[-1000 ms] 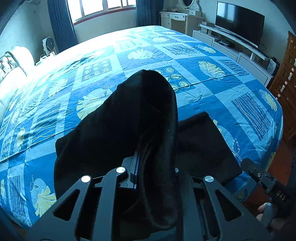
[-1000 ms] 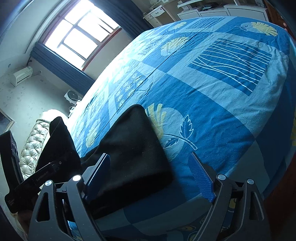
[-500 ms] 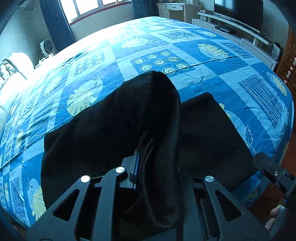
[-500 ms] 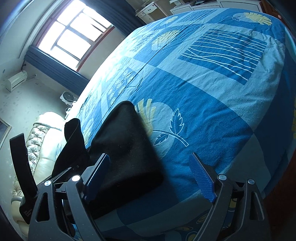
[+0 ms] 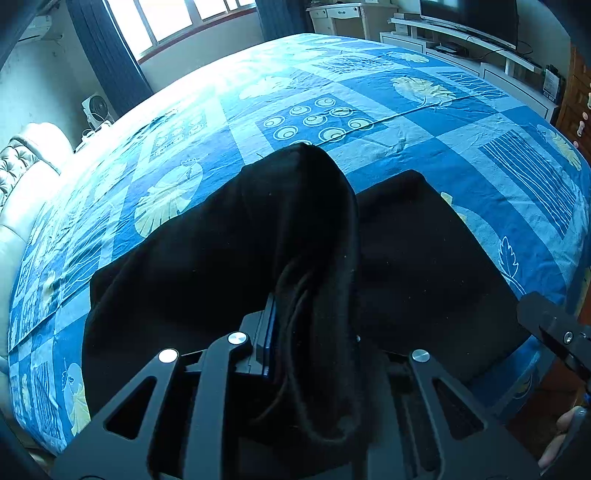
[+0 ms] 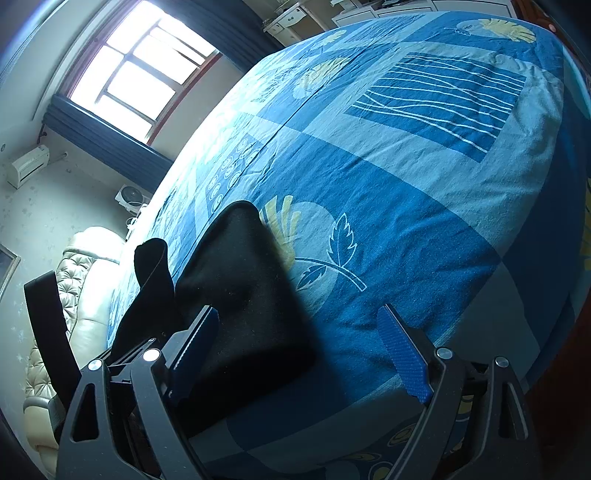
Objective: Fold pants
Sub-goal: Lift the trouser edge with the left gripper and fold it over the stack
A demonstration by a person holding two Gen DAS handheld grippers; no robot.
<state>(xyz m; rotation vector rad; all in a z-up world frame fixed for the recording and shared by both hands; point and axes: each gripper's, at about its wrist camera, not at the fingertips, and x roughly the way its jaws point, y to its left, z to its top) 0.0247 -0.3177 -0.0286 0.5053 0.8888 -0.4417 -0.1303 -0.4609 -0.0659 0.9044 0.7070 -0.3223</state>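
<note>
The left tool (image 5: 310, 332) is clamped on a raised fold of the black pants (image 5: 424, 266), which drapes over its fingers. The rest of the pants lies flat on the bed (image 6: 406, 192). The right tool (image 6: 299, 354) is spread wide, its left finger above the pants' edge.

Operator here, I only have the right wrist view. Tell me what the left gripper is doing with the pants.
Observer: The left gripper is shut on the black pants, a bunched fold draping over its fingers.
Operator: Report what lies beyond the lifted part.
Observer: A circle-patterned patch of the bedspread shows just past the raised fold.
Operator: Say what stands along the far right wall.
Observer: A television on a white stand.
</note>
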